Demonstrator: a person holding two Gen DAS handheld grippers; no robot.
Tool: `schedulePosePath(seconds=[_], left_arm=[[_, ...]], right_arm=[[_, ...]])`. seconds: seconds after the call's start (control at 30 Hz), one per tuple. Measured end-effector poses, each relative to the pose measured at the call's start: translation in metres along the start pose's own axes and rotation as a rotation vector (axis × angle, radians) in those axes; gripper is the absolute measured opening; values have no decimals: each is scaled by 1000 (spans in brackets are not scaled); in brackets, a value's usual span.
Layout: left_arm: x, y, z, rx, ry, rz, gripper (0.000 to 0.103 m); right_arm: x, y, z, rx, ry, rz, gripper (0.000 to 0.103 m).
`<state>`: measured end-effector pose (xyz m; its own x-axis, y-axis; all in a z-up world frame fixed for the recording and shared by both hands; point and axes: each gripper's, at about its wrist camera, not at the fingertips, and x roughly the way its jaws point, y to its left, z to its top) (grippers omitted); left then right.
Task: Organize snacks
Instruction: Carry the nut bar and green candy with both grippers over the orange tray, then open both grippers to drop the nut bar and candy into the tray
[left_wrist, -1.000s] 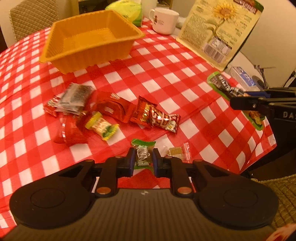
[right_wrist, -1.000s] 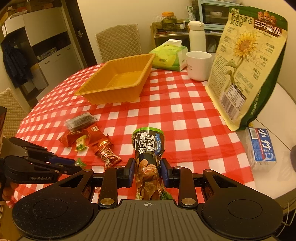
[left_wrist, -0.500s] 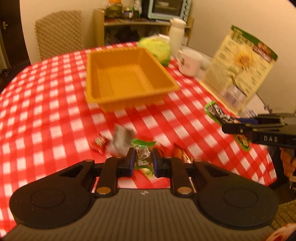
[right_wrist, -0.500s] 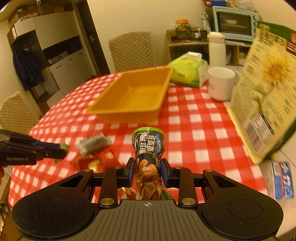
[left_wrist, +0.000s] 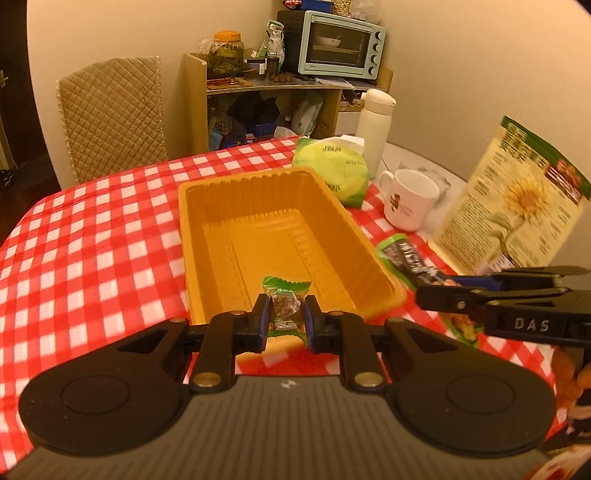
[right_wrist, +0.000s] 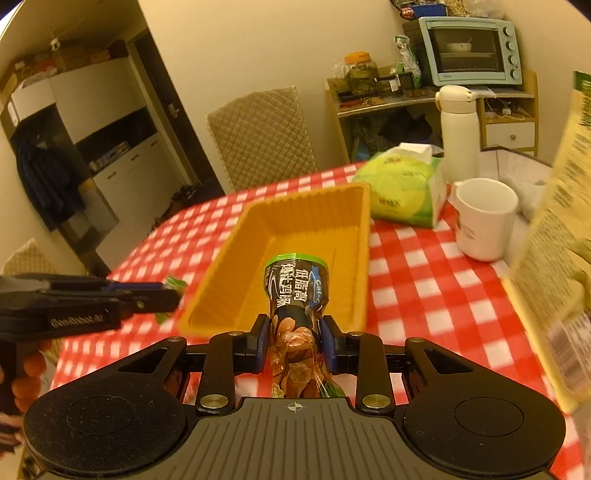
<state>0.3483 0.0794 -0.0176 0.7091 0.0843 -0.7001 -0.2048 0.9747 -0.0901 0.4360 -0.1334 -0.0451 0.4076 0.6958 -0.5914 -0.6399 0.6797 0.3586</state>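
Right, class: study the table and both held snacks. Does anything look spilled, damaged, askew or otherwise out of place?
Nothing stands out. The orange tray sits flat on the checked tablecloth, with nothing visible inside. The left gripper pinches a small green candy, the right gripper a dark snack packet; both wrappers look intact. The mug stands upright.

Warm yellowish light fills a room with plain cream walls (left_wrist: 122, 33). A quilted beige chair (left_wrist: 110, 114) stands behind the table with its red-and-white checked cloth (left_wrist: 92, 236). A wooden shelf (left_wrist: 258, 85) carries a pale blue toaster oven (left_wrist: 340, 44) (a bowl inside). White cabinets (right_wrist: 110, 147) line the far left.
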Motion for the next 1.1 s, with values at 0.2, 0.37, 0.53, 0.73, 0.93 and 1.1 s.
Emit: schedulePosePath(seconds=[0.2,0.37,0.53,0.73,0.93,1.1], left_arm=[[40,13,25,0,19,-1,17],[74,23,37,-1,54,-4,17],[103,32,43,-7,89,-10,17],[131,42,46,-21,128,-12,17],[145,48,44,-26,155,-15,18],[148,54,41,-26,166,-25,20]], right_arm=[[45,-2,27,36,5,-16,30],[83,-9,36,65,37,-44,30],[115,-18,39,78,78,-79,30],[137,-22,43,95,99,-97,30],[148,-23,47,106,105,-107,30],[150,-24,48,118,105,-113,30]])
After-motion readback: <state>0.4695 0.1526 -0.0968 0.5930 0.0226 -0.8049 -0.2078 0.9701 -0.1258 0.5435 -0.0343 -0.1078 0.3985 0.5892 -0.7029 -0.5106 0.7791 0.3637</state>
